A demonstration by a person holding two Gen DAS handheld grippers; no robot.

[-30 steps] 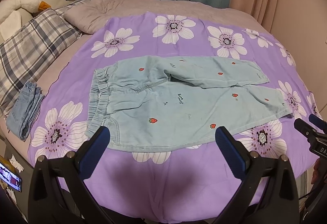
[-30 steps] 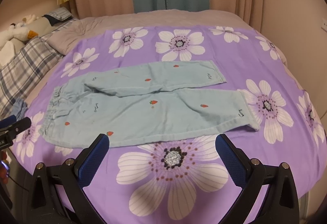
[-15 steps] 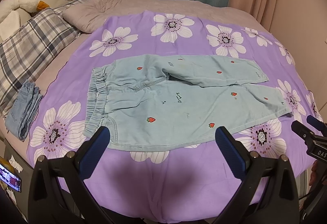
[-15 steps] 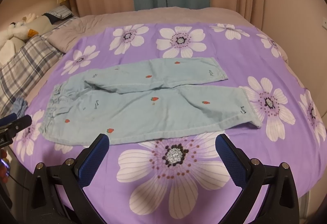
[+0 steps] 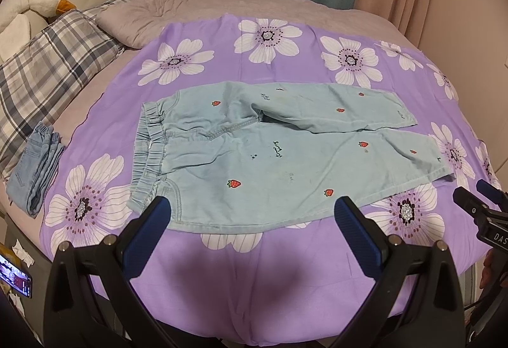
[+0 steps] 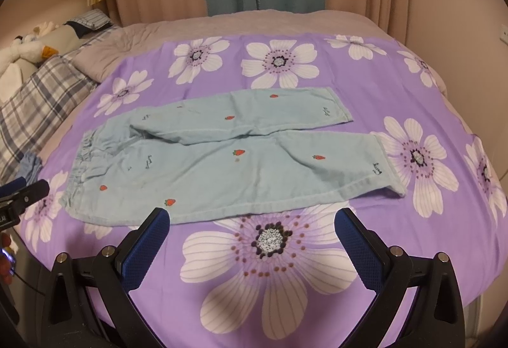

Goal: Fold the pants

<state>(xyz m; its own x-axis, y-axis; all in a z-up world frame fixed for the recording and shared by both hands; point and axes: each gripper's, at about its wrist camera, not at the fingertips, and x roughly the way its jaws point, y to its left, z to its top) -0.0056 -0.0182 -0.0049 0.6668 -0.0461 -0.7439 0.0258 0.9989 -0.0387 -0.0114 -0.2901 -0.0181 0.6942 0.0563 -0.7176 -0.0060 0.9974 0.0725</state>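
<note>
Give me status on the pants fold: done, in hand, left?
Done: light blue pants lie spread flat on the purple flowered sheet, waistband left, legs right; no fold made. In hand: nothing; left tool and right tool are both open, near the closest edge. Left: every fold. A folded denim garment lies beside the plaid pillow.

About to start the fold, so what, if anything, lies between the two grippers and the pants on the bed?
Nothing visible does. The light blue pants lie flat on the purple flowered sheet, and both the left gripper and right gripper hang open before their near edge, with only bare sheet between.
</note>
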